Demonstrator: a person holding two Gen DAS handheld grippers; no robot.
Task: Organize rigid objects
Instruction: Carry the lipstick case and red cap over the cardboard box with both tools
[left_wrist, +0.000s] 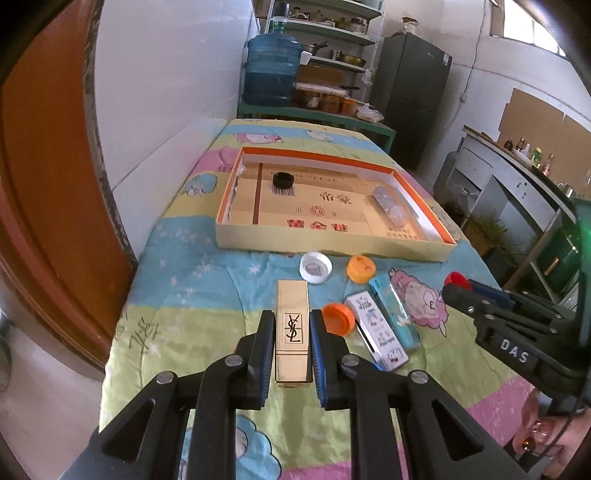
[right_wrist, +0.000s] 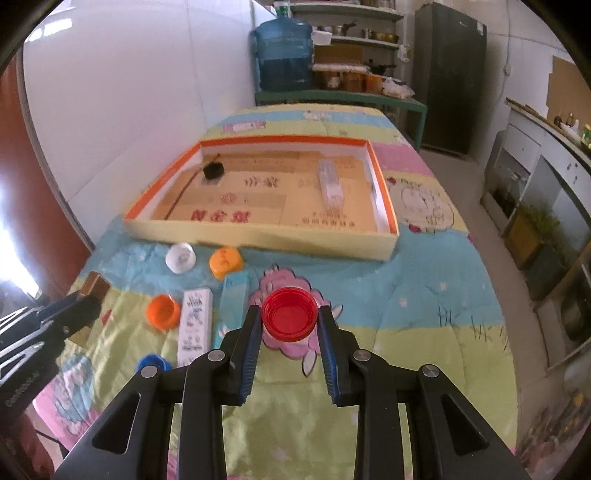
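Observation:
My left gripper (left_wrist: 291, 325) is shut on a gold lipstick case (left_wrist: 291, 314) and holds it over the quilt. My right gripper (right_wrist: 290, 314) is shut on a red bottle cap (right_wrist: 290, 313), open side up; it also shows in the left wrist view (left_wrist: 457, 277). An orange-rimmed shallow box (left_wrist: 332, 242) lies ahead and holds a black cap (left_wrist: 283, 180) and a clear patterned case (left_wrist: 389, 205). On the quilt lie a white cap (left_wrist: 315, 266), two orange caps (left_wrist: 361, 268) (left_wrist: 338, 318), a white carton (left_wrist: 376, 334) and a teal carton (left_wrist: 395, 312).
A blue cap (right_wrist: 153, 362) lies near the front by the white carton (right_wrist: 195, 325). The quilted table (right_wrist: 424, 295) has a wall on its left and drops to floor on its right. A water jug (left_wrist: 271, 72), shelves and a fridge (left_wrist: 413, 96) stand behind.

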